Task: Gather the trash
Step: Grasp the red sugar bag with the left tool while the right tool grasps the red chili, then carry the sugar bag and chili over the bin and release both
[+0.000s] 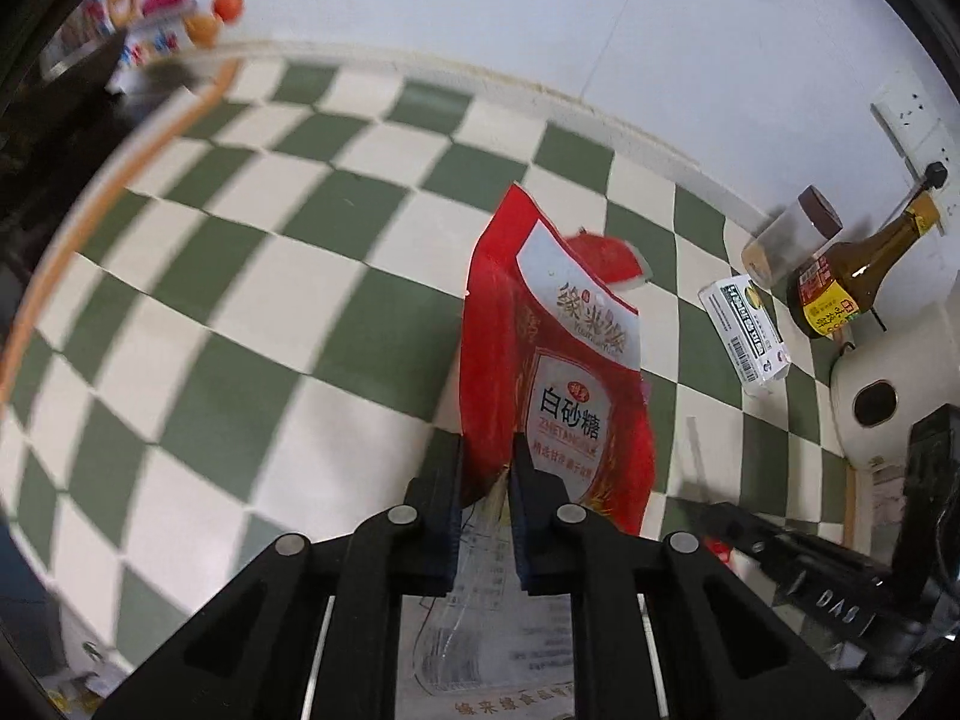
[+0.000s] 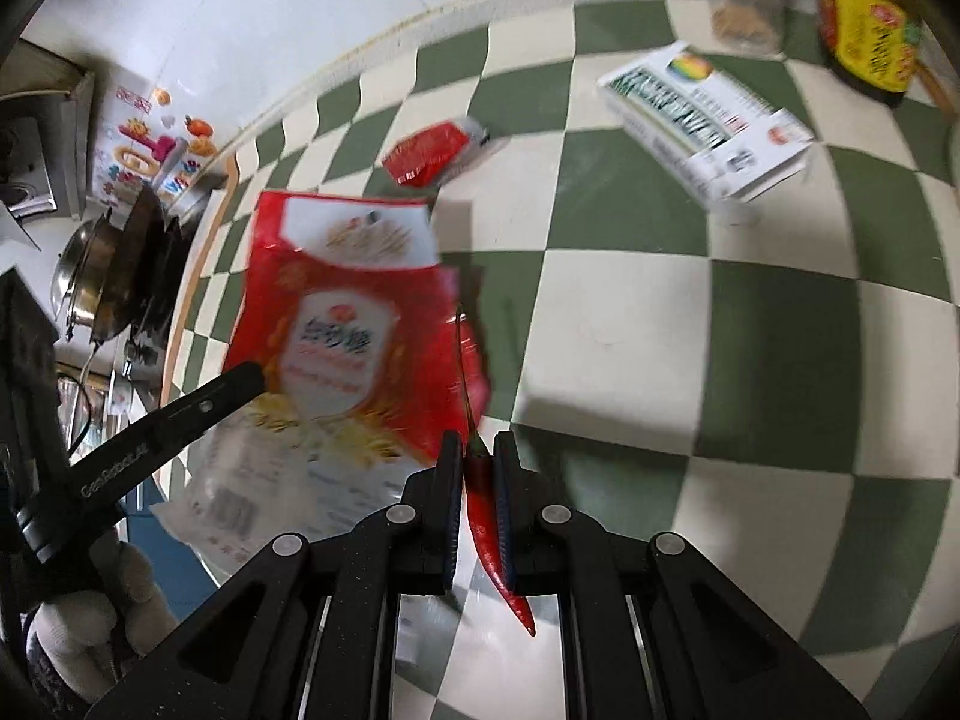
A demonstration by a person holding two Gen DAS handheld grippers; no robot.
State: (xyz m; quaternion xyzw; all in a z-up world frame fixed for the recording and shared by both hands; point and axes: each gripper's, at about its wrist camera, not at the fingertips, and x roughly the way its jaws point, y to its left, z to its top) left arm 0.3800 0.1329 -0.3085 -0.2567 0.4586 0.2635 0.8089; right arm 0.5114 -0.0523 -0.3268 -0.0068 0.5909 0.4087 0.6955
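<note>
On the far left of the right wrist view, a gloved hand [image 2: 90, 624] wraps the handle of the left hand-held gripper [image 1: 487, 474], partly cut off by the lens edge. That gripper's jaws are clamped on the lower part of a red sugar bag [image 1: 558, 372], lifted and tilted above the green-and-white checked worktop [image 1: 240, 276]. The bag's print is blurred in the right view but readable in the left. Behind it lies a small red wrapper [image 2: 429, 153], half hidden in the left view. The right hand-held gripper [image 2: 479, 450] pinches a red chili pepper [image 2: 486, 516], seen only in the right view. Farther right lie a white carton [image 2: 708, 120], a jar [image 1: 786, 234] and a dark sauce bottle [image 1: 852, 276], the last two cropped in the right view.
</note>
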